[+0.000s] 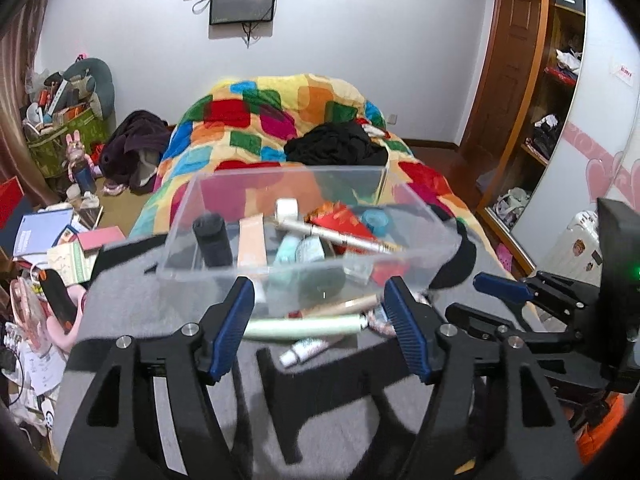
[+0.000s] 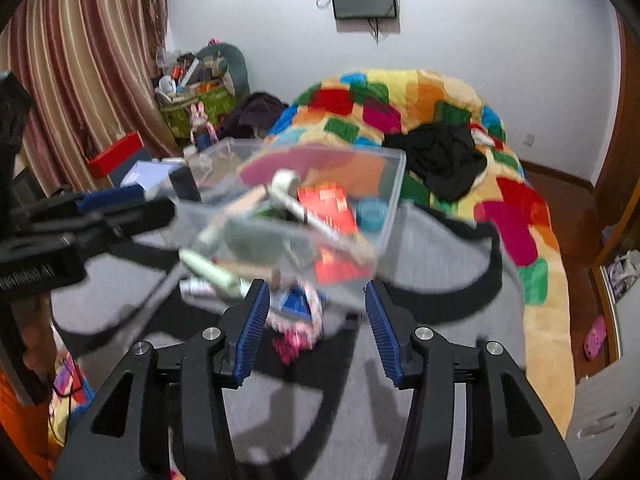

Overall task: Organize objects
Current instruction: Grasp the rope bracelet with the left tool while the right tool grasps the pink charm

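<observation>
Bedroom setting: white wall, wall-mounted screen (image 1: 243, 2), striped curtain (image 2: 84, 64), bed with a grey-and-black cloth (image 1: 344, 380) spread over its near end.

Nearest, left hand-held gripper (image 1: 316, 332): jaws spread, blue pads apart, nothing pinched; a pale green tube (image 1: 308, 326) lies on the cloth between them. Right hand-held gripper (image 2: 316, 326): jaws spread, nothing pinched; a small pink-and-white packet (image 2: 298, 332), blurred, lies on the cloth between the pads.

Just beyond the left pads, loose on the cloth: a small white tube (image 1: 306, 350), a beige stick (image 1: 340, 306).

Next, clear plastic box (image 1: 288, 216), resting on the cloth at the near end of the bed, just beyond both grippers. Contents: black cylinder (image 1: 212, 240), roll of white tape (image 1: 287, 209), long silver pen-like item (image 1: 336, 234), red packet (image 1: 344, 218), blue round item (image 1: 376, 220), pale bottles, details unclear.

Farther along the bed: multicoloured patchwork quilt (image 1: 256, 120) with a black garment (image 1: 340, 146) lying on it.

Beside the bed's left edge: scattered books and papers (image 1: 44, 236), a dark purple garment (image 1: 132, 144), and a green bag (image 1: 68, 136) stuffed with items in the far corner.

Right side: wooden shelving (image 1: 556, 100).
</observation>
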